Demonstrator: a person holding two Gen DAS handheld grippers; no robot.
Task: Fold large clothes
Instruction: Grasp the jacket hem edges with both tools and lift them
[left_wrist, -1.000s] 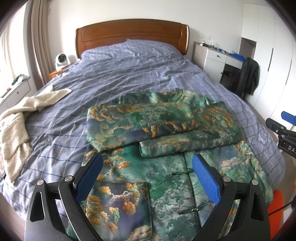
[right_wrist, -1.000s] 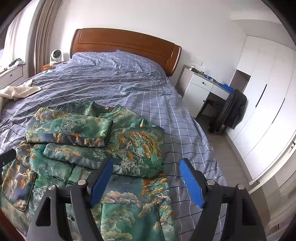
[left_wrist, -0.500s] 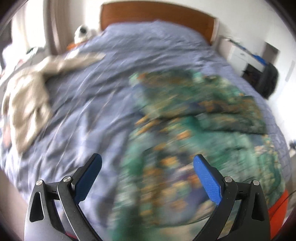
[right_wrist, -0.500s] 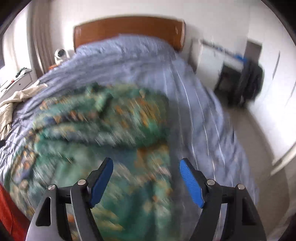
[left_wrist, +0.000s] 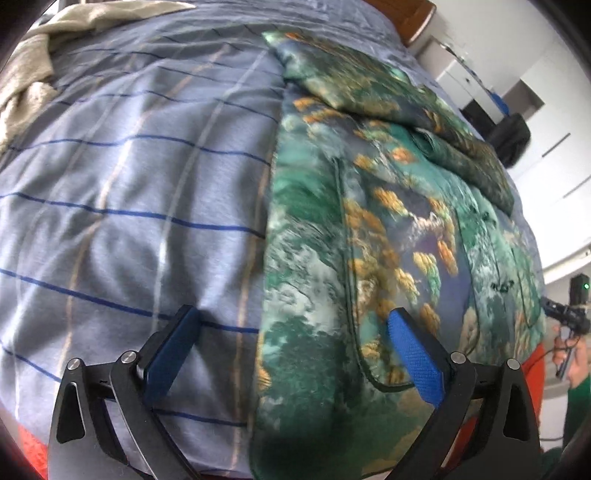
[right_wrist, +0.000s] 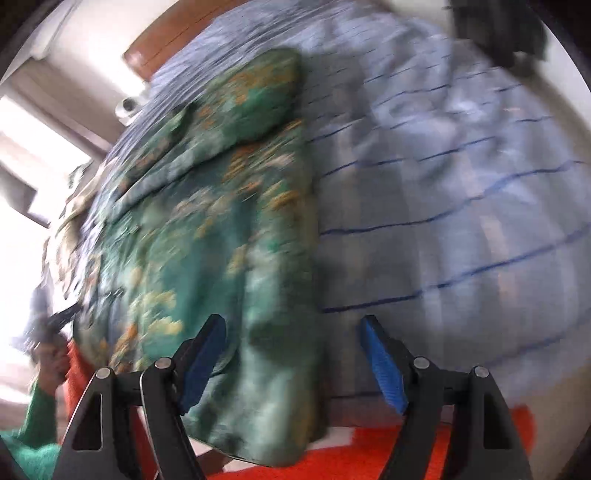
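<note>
Right view blurred; garment hem cut off.

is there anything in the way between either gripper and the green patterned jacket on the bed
Nothing visible. The open left gripper straddles the left hem edge of the green and gold patterned jacket on the blue checked bedcover; the open right gripper straddles its right hem edge.

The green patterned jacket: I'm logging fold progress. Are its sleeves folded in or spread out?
Folded in. On the jacket, both sleeves lie across the chest; the lower body remains flat and unfolded.
</note>
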